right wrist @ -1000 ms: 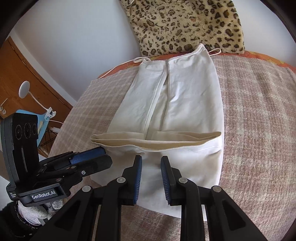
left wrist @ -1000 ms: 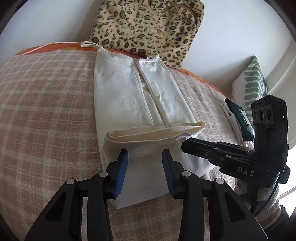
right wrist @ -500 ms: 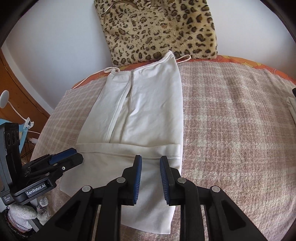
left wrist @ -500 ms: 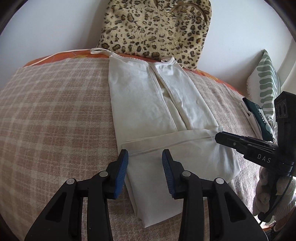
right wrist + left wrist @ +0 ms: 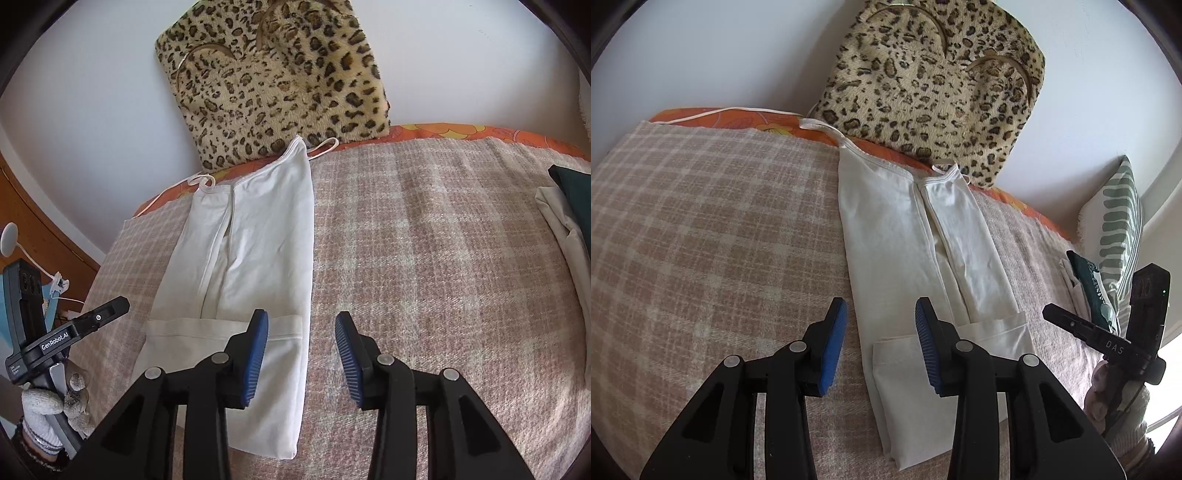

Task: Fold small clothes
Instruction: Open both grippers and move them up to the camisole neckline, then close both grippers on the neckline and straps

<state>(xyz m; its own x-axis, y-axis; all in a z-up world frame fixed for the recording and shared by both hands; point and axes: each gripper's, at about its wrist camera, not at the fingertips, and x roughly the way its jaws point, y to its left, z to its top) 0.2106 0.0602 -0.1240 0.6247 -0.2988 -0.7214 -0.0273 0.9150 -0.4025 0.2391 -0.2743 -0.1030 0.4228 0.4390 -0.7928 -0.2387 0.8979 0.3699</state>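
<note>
A cream strappy top [image 5: 916, 236] lies flat on the checked blanket [image 5: 701, 240], folded lengthwise into a narrow strip, its bottom hem folded up over itself near me. It also shows in the right wrist view [image 5: 258, 258]. My left gripper [image 5: 881, 343] is open and empty, hovering over the top's left edge by the folded hem. My right gripper [image 5: 301, 354] is open and empty, straddling the top's right edge. Each gripper appears in the other's view: the right one [image 5: 1108, 339], the left one [image 5: 66, 332].
A leopard-print cushion [image 5: 273, 77] leans on the wall behind the top. A striped green pillow [image 5: 1119, 229] and a dark green and cream pile of folded clothes [image 5: 569, 214] lie at the right. A wooden cabinet [image 5: 40, 218] stands beyond the bed's left side.
The lifted bottom hem has been laid down flat on the top. Both grippers have opened wider and moved apart to the top's two side edges.
</note>
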